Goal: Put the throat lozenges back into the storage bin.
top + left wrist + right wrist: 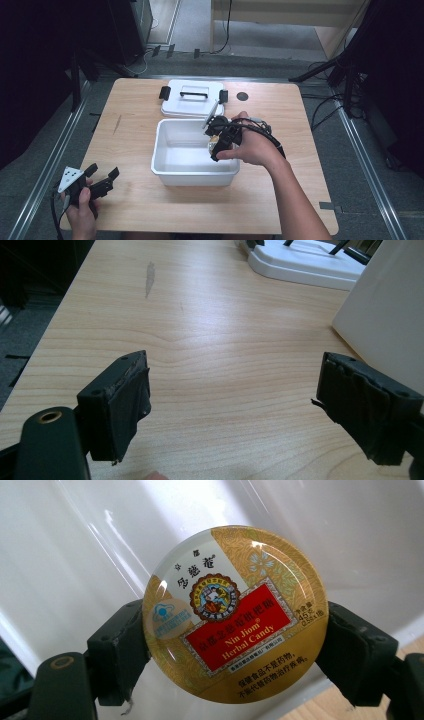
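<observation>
A round gold candy tin (235, 615) with a red label sits clamped between the two black jaws of my right gripper (232, 650). In the high view that right gripper (216, 141) hangs over the right inner side of the white plastic bin (170, 172), with the tin (212, 145) just showing under the hand. The bin's white wall (75, 555) lies behind the tin. My left gripper (104, 179) rests near the table's front left corner, jaws wide apart with nothing between them. In the left gripper view its fingers (117, 405) frame bare wood, with the left gripper (232, 410) open.
The bin's white lid (192, 98) with black handle and clips lies flat behind the bin; the lid (310, 265) and the bin's wall (385, 310) appear in the left gripper view. A small dark round spot (242, 96) marks the wooden table (130, 130).
</observation>
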Demonstrator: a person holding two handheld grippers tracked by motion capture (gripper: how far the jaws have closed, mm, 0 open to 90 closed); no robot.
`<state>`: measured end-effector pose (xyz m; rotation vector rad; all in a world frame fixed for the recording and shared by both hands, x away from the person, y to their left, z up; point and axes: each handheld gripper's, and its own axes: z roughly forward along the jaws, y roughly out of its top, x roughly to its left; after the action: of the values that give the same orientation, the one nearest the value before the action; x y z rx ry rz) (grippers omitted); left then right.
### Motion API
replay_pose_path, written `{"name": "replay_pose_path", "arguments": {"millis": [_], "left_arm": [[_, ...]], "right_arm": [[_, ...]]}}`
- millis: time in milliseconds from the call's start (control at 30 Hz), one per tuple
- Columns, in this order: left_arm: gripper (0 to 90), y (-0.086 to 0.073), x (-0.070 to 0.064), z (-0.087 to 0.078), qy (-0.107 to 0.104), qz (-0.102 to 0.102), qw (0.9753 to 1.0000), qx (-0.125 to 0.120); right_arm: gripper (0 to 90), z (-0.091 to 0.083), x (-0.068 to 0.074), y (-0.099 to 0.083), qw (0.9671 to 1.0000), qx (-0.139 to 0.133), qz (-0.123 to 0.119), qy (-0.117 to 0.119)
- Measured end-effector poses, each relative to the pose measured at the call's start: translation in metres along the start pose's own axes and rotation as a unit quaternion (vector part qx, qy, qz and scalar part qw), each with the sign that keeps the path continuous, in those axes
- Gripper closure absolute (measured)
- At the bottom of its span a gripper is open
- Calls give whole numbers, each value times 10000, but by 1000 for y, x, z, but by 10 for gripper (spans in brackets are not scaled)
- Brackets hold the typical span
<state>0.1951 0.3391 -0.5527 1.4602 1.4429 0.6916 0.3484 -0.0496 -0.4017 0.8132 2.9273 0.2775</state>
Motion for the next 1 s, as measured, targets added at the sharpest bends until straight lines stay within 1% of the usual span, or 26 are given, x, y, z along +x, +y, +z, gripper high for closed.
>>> {"name": "replay_pose_path", "arguments": {"millis": [33, 100, 233, 300, 333, 533, 600, 667, 733, 1000], "left_arm": [[145, 0, 0, 0, 0, 2, 10000, 1], [145, 0, 0, 0, 1, 2, 10000, 2], [145, 0, 0, 0, 8, 10, 10000, 4], [145, 0, 0, 0, 4, 9, 10000, 2], [145, 0, 0, 0, 9, 7, 10000, 4], [145, 0, 0, 0, 0, 1, 10000, 6], [145, 0, 0, 0, -6, 3, 10000, 8], [145, 0, 0, 0, -15, -3, 10000, 10], [145, 0, 0, 0, -17, -2, 10000, 14], [146, 0, 0, 0, -21, -7, 10000, 20]], "right_arm": [[206, 3, -1, -1, 10000, 14, -85, -8], [206, 7, -2, -3, 9998, 36, -165, -48], [205, 13, -3, -6, 9998, -12, -219, 2], [205, 16, -2, -6, 9996, 20, -286, -51], [204, 17, -1, -6, 9993, 48, -374, -75], [204, 25, 1, -4, 9985, 218, -491, -145], [204, 27, 1, -4, 9978, 216, -586, -219], [203, 30, 2, -4, 9974, 249, -627, -250], [203, 32, 4, -3, 9965, 267, -707, -346], [204, 34, 6, -3, 9950, 311, -839, -435]]}}
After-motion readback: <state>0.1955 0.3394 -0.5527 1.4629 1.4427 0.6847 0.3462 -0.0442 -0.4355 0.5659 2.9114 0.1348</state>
